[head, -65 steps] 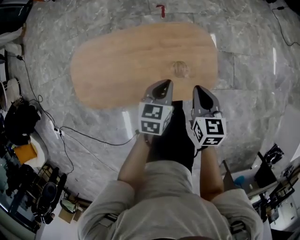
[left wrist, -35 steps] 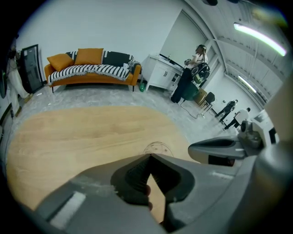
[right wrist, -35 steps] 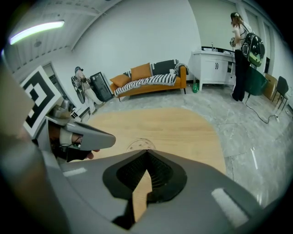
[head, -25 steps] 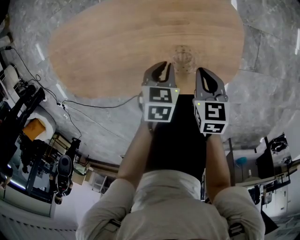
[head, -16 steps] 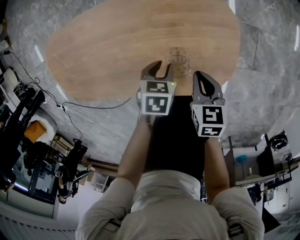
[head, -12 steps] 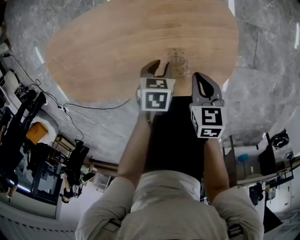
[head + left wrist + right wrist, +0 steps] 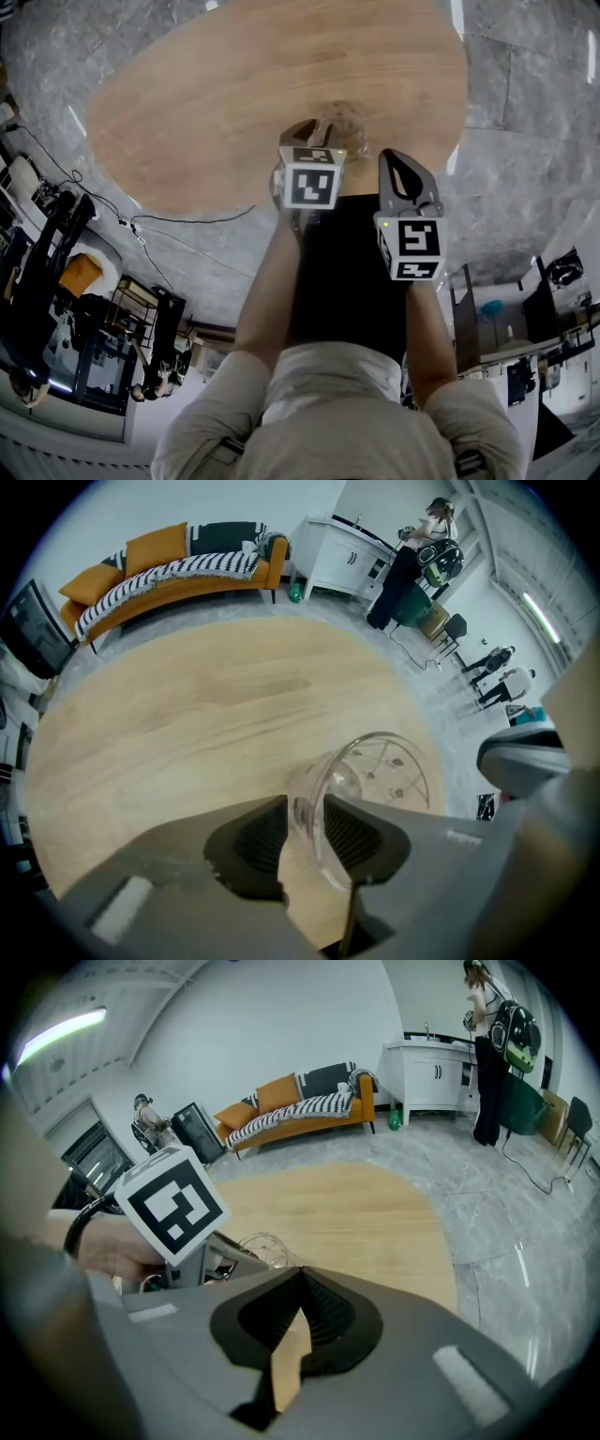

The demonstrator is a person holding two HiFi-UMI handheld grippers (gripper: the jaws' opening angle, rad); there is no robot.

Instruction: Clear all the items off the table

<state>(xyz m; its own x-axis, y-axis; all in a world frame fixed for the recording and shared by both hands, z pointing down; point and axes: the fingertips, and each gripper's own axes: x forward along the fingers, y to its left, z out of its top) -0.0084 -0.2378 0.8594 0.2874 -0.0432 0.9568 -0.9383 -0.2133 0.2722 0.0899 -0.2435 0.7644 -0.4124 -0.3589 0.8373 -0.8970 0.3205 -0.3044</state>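
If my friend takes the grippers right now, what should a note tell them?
Left gripper: open, with the wall of the clear glass between its jaws, not pinched.
Right gripper: shut and empty, held beside the left one.
Things: the glass stands near the edge of the wooden table.
Done: left gripper lined up on the glass.
Left: close on the glass and lift it off.

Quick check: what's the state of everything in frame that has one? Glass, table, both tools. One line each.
Clear dotted drinking glass: upright, empty, not gripped.
Oval light-wood table: holds the glass near its edge.
Left tool: open, jaws astride the glass's wall.
Right tool: shut, empty.
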